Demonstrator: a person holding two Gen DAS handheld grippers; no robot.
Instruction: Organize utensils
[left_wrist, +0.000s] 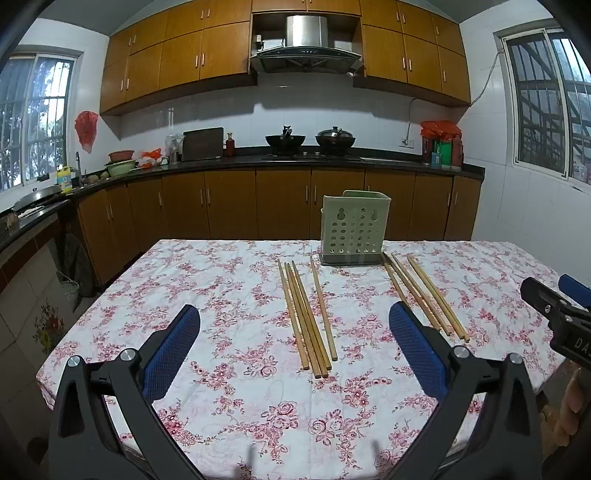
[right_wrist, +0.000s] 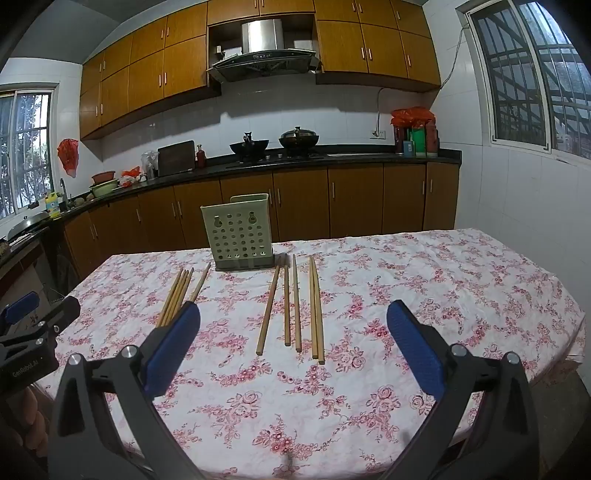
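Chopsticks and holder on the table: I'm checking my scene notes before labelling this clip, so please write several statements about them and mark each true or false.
1. The green holder stands upright at the far side of the floral tablecloth. True.
2. Chopsticks are already standing in the holder. False: none show above its rim; they all lie flat on the cloth.
3. The chopsticks lie in two groups, a left group and a right group. True.
4. The left gripper is shut on a chopstick. False: it is open and holds nothing.
5. The right gripper is open, above the table. True.
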